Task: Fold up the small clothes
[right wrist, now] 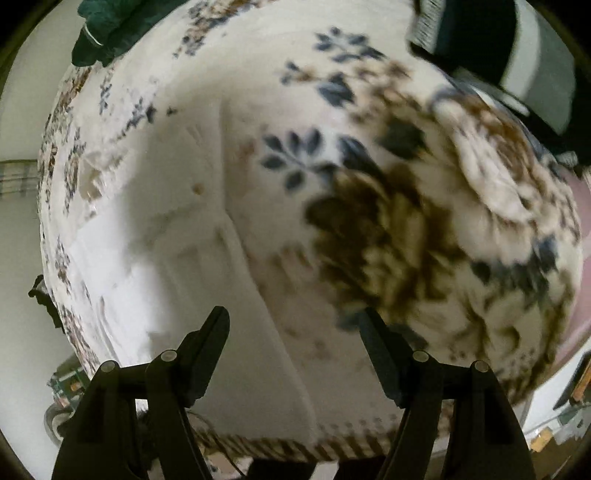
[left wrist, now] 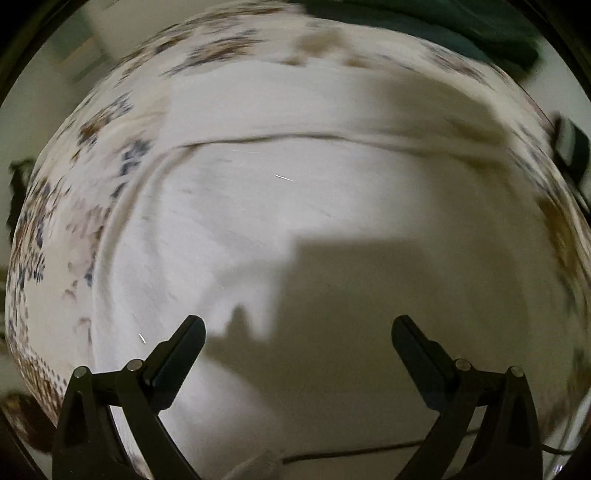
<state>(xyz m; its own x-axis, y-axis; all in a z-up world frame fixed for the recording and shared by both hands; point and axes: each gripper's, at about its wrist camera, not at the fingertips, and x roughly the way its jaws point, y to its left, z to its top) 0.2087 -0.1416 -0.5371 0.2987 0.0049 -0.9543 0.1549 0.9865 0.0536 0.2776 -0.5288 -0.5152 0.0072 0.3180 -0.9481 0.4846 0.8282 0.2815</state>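
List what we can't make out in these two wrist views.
- White garment, left wrist view: what kind it is; motion blur, gripper shadow over its lower part, bottom edge cut off.
- Green cloth, left wrist view: cut off by the top edge, blurred.
- Dark striped item, right wrist view: cut by the lens rim, unidentifiable.
- Flowered cover, right wrist view: pattern smeared by blur.
- Neither open gripper, left or right, holds anything.

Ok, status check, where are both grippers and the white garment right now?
Left gripper open, empty. Right gripper open, empty. White garment flat on floral cloth, untouched. Dark green clothes at far edge, clear.
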